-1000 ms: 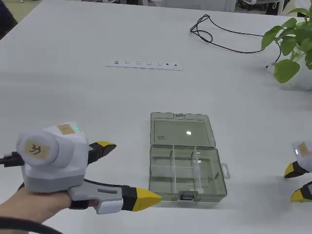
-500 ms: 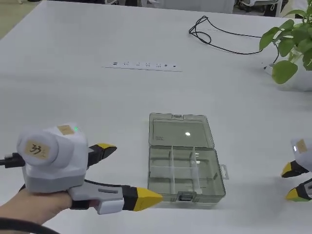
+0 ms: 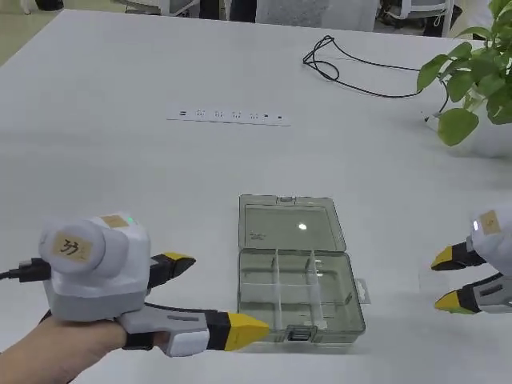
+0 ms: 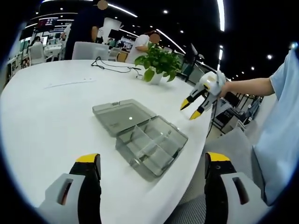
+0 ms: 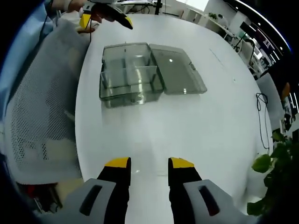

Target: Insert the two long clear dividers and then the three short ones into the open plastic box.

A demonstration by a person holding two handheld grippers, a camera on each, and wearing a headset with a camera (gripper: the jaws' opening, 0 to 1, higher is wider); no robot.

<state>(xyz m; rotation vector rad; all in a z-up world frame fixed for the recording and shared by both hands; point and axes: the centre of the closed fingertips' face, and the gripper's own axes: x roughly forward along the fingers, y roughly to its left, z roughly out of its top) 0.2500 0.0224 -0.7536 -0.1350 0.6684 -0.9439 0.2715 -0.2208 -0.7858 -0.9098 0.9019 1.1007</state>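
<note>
The open clear plastic box (image 3: 349, 310) lies on the white table with its lid (image 3: 292, 225) folded flat behind it. Clear dividers (image 3: 277, 280) stand inside and split it into compartments. The box (image 4: 154, 142) also shows in the left gripper view, and the box (image 5: 131, 77) again in the right gripper view. My left gripper (image 3: 212, 294) hovers just left of the box, jaws wide open and bare. My right gripper (image 3: 446, 280) is held off to the box's right, jaws apart, and I can make out nothing between them. The right gripper (image 4: 194, 105) faces the left one across the box.
A white power strip (image 3: 228, 117) lies farther back on the table. A black cable (image 3: 352, 72) loops at the far side. A potted plant (image 3: 468, 80) stands at the back right. The table edge (image 5: 77, 135) is close to me.
The head view has shifted a little. My right gripper has come slightly closer to the box. The left gripper and the box have stayed where they were.
</note>
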